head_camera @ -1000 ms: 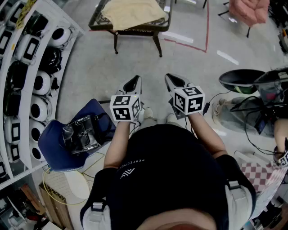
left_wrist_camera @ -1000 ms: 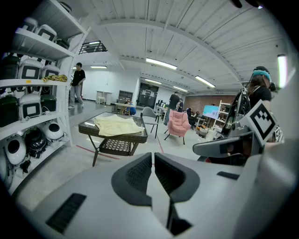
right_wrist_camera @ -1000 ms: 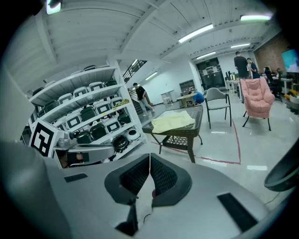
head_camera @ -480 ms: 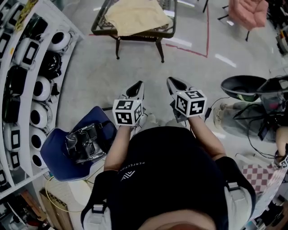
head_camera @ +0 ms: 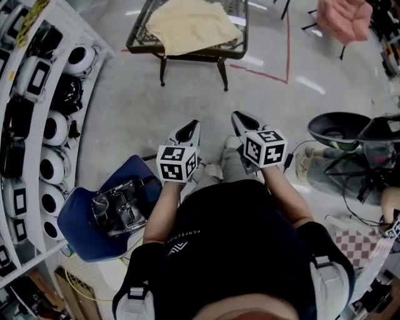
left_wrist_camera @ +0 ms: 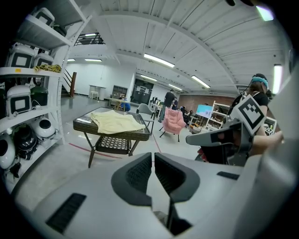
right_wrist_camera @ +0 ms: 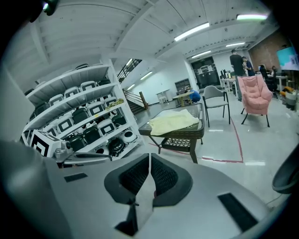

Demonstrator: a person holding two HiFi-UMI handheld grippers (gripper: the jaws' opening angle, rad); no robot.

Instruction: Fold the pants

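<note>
Pale yellow pants [head_camera: 190, 24] lie spread on a dark wicker table with a glass top [head_camera: 236, 47] across the floor ahead. The same pants [left_wrist_camera: 116, 122] show on that table [left_wrist_camera: 112, 135] in the left gripper view, and the pants [right_wrist_camera: 174, 121] show in the right gripper view. My left gripper [head_camera: 190, 129] and right gripper [head_camera: 240, 119] are held side by side in front of the person's body, well short of the table. Both are shut with nothing between their jaws.
White shelves [head_camera: 47, 94] holding several helmet-like devices stand along the left. A blue chair [head_camera: 94, 215] with a clear box on it is beside my left arm. A pink armchair [head_camera: 342, 17] stands far right, and a black basin [head_camera: 340, 127] with cables is at the right.
Both grippers and the person have moved forward toward the table, which now sits lower and closer in the head view. The jaws stayed shut.
</note>
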